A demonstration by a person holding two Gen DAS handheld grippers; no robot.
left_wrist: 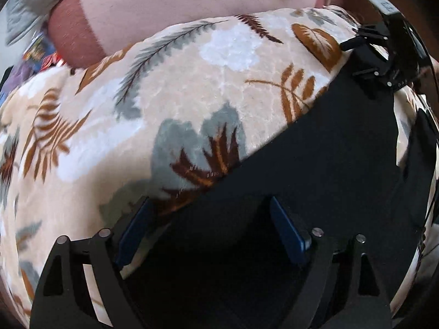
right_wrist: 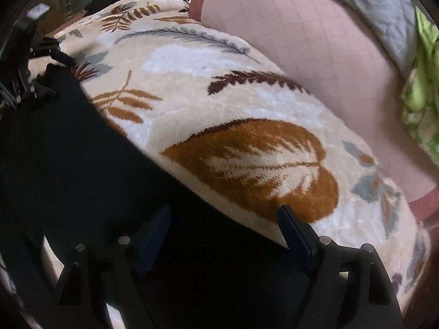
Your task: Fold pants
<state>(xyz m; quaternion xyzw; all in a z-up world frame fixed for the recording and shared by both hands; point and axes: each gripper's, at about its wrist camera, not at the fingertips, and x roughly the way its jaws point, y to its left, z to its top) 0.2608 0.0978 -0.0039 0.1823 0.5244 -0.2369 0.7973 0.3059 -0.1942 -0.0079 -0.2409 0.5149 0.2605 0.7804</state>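
Under me lies a cream blanket [left_wrist: 170, 104] printed with brown, grey and white leaves, and it fills most of both views. Beyond it is a pink sheet [right_wrist: 315, 63] with a darker red border, and past that a grey quilted cloth [right_wrist: 384, 19] and a bit of green patterned fabric [right_wrist: 422, 87]. The black pants [left_wrist: 323, 159] lie flat on the blanket, their straight edge running on a slant across each view; in the left view they take the lower right, in the right view the lower left. My left gripper [left_wrist: 211, 230] points steeply down at them with its blue pads [left_wrist: 286, 233] spread wide, one pad over the blanket beside the pants' edge and the other over the black cloth, gripping nothing. My right gripper [right_wrist: 227, 235] stands the same way, jaws wide apart, straddling the pants' edge, with nothing pinched between its pads [right_wrist: 296, 235]. Each gripper shows small at the far side of the other's view, above the pants.
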